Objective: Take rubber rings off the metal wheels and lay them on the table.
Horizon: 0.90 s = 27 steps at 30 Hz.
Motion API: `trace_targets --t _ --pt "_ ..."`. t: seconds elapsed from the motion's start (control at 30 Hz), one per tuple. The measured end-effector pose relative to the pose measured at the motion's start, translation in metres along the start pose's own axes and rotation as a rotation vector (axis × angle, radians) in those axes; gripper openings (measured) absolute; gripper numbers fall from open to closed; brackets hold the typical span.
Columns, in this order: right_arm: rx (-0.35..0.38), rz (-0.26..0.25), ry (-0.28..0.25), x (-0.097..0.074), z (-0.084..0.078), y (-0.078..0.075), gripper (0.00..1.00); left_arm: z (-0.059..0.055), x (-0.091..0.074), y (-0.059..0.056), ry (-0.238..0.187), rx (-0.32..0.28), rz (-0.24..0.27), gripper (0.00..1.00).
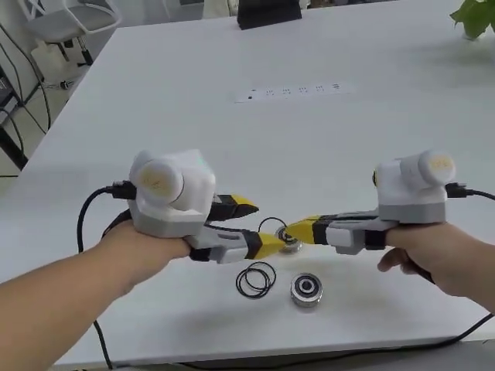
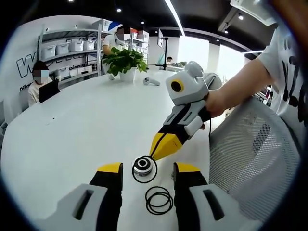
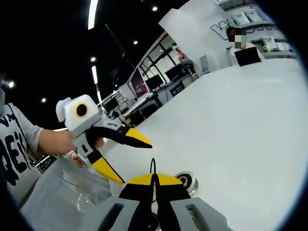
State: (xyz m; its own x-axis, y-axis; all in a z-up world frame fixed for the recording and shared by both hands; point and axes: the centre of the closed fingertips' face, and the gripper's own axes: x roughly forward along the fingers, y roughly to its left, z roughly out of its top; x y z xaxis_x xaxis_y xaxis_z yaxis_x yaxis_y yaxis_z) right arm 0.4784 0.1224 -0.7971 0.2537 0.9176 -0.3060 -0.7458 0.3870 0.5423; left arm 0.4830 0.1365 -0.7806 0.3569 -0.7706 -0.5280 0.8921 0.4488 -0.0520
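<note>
A metal wheel (image 1: 288, 240) lies on the white table (image 1: 232, 131) between the two gripper tips, with a thin black rubber ring (image 1: 270, 226) loose around it. My right gripper (image 1: 298, 230) reaches in from the right, shut on that ring (image 3: 153, 166), which rises from between its closed jaws. My left gripper (image 1: 257, 226) stands open just left of the wheel (image 2: 143, 166), one jaw on each side and nothing between them. Closer to me lie loose rubber rings (image 1: 256, 279) and a second metal wheel (image 1: 306, 288).
The table's front edge runs close below the wheels. A flush power strip (image 1: 288, 91) sits mid-table, a dark object (image 1: 267, 14) at the far edge and a plant (image 1: 476, 15) at the far right. A mesh chair (image 2: 255, 144) stands beside the table.
</note>
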Motion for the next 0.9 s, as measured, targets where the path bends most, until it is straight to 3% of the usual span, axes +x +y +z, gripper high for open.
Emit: trace_targets --t 0.23,0.6,0.9 --pt "-0.002 0.033 0.021 0.003 -0.004 0.01 0.0 -0.008 -0.017 -0.004 -0.006 -0.02 0.01 0.43" --pt "-0.013 0.068 0.085 0.011 -0.019 0.019 0.0 -0.03 -0.044 0.001 -0.004 -0.074 0.052 0.45" --pt "-0.036 0.076 0.146 0.017 -0.033 0.019 0.0 -0.035 -0.053 -0.001 -0.011 -0.095 0.069 0.47"
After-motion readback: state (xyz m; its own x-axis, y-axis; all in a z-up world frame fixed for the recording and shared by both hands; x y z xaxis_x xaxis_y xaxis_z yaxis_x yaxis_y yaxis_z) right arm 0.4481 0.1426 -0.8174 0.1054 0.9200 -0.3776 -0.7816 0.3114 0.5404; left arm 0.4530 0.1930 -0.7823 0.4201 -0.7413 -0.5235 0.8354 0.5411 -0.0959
